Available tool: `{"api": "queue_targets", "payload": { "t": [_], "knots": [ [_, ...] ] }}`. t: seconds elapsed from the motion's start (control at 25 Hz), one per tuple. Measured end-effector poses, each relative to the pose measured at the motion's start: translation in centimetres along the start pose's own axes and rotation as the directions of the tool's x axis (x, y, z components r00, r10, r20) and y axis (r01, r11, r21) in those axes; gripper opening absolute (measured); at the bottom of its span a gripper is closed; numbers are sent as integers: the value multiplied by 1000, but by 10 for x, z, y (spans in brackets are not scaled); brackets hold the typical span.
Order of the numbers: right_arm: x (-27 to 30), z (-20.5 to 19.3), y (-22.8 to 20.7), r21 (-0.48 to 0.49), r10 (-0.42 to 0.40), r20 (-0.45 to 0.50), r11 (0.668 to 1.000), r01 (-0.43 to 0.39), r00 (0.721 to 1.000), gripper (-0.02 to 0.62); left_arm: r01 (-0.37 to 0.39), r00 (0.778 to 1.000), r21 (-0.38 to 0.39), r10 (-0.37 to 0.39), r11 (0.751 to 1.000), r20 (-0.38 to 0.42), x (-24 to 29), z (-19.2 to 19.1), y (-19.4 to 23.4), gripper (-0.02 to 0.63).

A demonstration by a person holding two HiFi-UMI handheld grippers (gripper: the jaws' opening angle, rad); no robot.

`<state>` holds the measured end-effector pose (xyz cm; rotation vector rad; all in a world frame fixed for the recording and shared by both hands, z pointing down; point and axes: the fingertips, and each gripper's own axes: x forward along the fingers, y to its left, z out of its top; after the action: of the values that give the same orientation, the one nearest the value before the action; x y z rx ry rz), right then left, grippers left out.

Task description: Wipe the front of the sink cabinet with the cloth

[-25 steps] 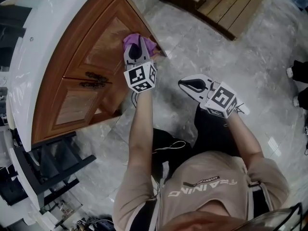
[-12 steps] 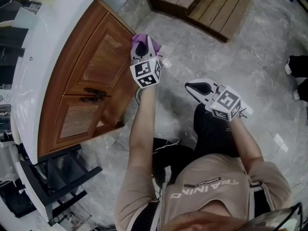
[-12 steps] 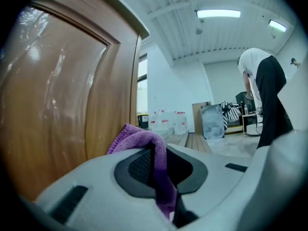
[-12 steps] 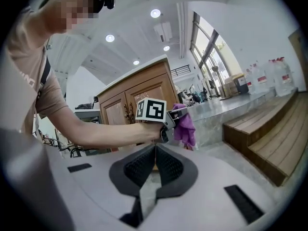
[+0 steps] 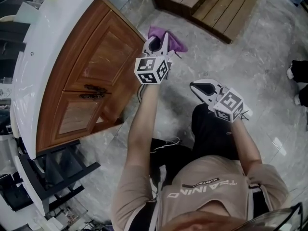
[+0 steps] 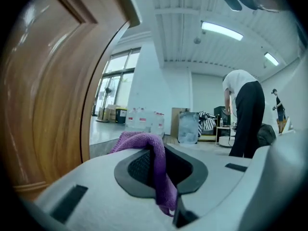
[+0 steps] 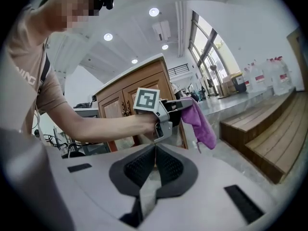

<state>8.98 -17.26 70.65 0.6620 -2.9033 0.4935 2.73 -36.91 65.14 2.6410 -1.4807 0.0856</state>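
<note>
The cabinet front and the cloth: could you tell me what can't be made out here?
- Cloth: head view, partly covered by the left gripper.
- Cabinet front: left gripper view, cut off by the picture's edge.
- Dirt on it: head view, too small to tell.

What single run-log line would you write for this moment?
left gripper: shut on cloth | cloth: beyond the corner of the cabinet front, not touching it | right gripper: shut, empty

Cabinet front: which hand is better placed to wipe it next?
Left. The left gripper grips the purple cloth beside the wooden cabinet; the right gripper is shut, empty and farther off.
</note>
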Motion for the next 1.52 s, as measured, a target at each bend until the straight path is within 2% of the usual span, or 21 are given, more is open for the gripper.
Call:
{"api": "queue_targets", "payload": {
  "t": [0.16,0.36,0.44,0.56,0.68,0.88,1.04,1.2,1.4,1.52],
  "knots": [
    [4,6,-7,5,4,27,1000,-4,1000,12,8,999,58,-10,998,40,-28,18,-16,37],
    [19,5,-1,26,22,24,999,-23,999,12,-68,998,185,66,980,16,-78,19,-23,37],
    [27,6,5,15,46,10,999,-46,999,12,-101,995,176,100,979,15,-101,17,-22,37],
    [42,8,16,9,81,2,997,-81,997,12,-143,990,117,143,983,12,-140,16,-15,37],
    [65,10,31,-3,125,-7,992,-126,992,12,-222,975,75,221,972,21,-186,20,-2,37],
    [101,30,59,-57,178,67,983,-175,982,12,-364,931,59,363,930,22,-263,20,20,37],
    [136,30,92,-139,237,35,963,-230,971,12,-483,876,37,482,875,19,-323,14,41,37],
    [168,40,131,-97,335,63,939,-328,940,12,-581,814,-11,581,814,3,-379,5,58,37],
    [193,73,156,-122,270,84,958,-259,959,12,-656,752,-114,660,746,-3,-438,14,75,37],
    [196,96,181,-138,261,5,956,-258,965,11,-668,740,-167,671,725,-50,-467,32,72,37]
  ]
}}
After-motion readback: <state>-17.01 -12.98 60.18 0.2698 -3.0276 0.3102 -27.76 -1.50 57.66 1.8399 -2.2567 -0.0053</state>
